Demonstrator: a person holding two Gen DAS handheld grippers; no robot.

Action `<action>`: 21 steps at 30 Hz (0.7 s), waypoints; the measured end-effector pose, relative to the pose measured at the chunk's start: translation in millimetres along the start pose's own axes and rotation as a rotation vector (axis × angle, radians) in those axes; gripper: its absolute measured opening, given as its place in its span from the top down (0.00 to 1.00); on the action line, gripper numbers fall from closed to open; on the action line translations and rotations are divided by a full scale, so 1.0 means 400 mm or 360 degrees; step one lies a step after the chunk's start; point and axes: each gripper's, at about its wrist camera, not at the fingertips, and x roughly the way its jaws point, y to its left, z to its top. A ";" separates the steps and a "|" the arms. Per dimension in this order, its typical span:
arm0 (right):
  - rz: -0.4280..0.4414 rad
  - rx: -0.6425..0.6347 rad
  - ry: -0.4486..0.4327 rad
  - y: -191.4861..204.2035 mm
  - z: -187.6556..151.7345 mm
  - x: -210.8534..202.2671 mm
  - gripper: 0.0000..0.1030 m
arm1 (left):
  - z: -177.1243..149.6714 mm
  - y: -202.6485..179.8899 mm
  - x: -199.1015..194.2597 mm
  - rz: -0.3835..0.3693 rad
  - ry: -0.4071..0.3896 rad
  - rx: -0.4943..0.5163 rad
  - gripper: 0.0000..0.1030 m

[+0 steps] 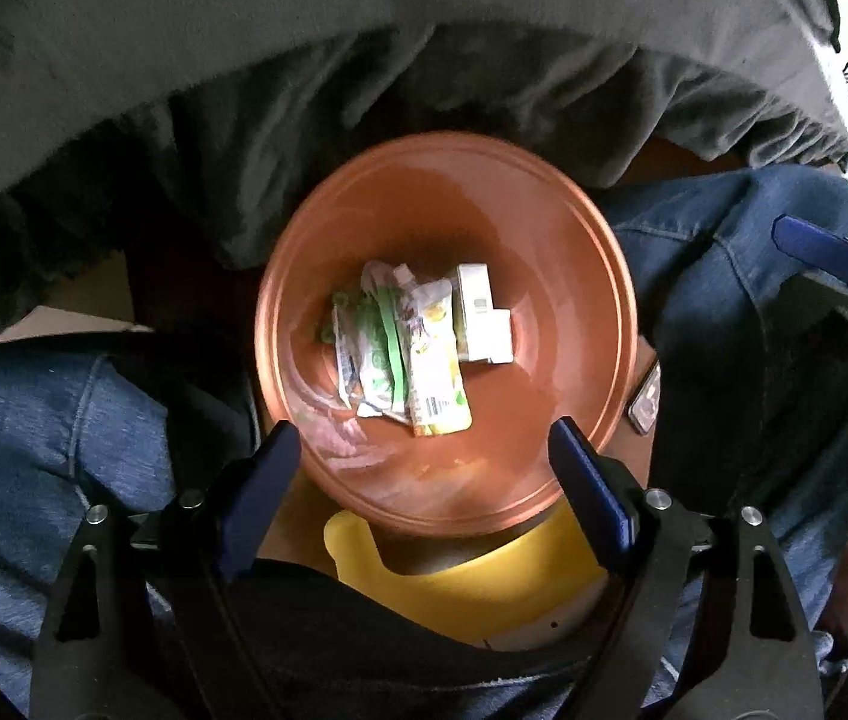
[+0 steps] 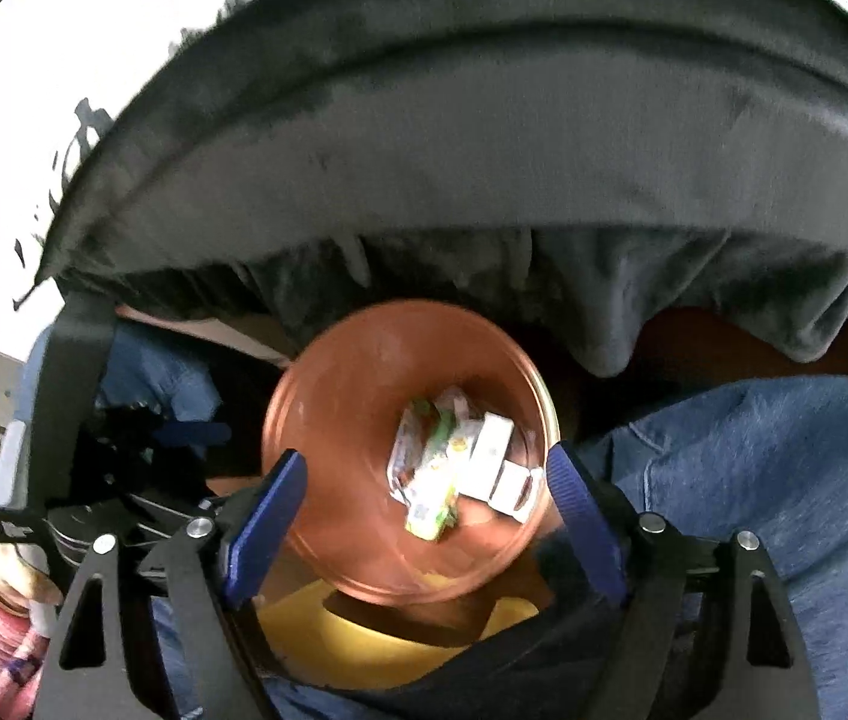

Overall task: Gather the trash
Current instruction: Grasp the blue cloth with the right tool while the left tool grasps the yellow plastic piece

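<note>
An orange-brown round bin [image 1: 363, 228] stands on the floor between the person's knees, also seen in the right wrist view as the bin [image 2: 333, 420]. At its bottom lie crumpled food pouches [image 1: 411, 360] and a white carton [image 1: 481, 321]; the same pouches [image 2: 430, 480] and carton [image 2: 493, 456] show from the right. My left gripper [image 1: 424, 480] hangs open above the bin's near rim with nothing between its blue pads. My right gripper [image 2: 427, 504] is open over the bin too, empty.
A dark grey blanket [image 1: 424, 60] drapes over the furniture behind the bin. Blue-jeaned legs [image 1: 33, 420] flank the bin on both sides. A yellow plastic piece [image 1: 472, 576] lies just below the bin. A phone [image 1: 646, 396] rests by the bin's right side.
</note>
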 end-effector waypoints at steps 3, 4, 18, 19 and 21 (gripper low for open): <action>-0.0006 -0.0015 -0.0105 0.003 0.024 -0.047 0.19 | 0.006 -0.018 -0.053 0.0066 -0.0104 0.0066 0.20; -0.0001 -0.0025 -0.0152 0.005 0.034 -0.070 0.18 | 0.007 -0.022 -0.071 0.0077 -0.0137 0.0082 0.20; 0.0012 -0.0088 -0.0944 0.019 0.130 -0.394 0.05 | 0.174 -0.072 -0.533 0.0095 -0.1106 0.0257 0.10; 0.0021 -0.0075 -0.0952 0.011 0.132 -0.398 0.05 | 0.205 -0.071 -0.551 0.0108 -0.1166 0.0246 0.10; 0.0049 -0.0040 -0.0955 0.001 0.139 -0.393 0.05 | 0.287 -0.065 -0.572 0.0138 -0.1257 0.0219 0.10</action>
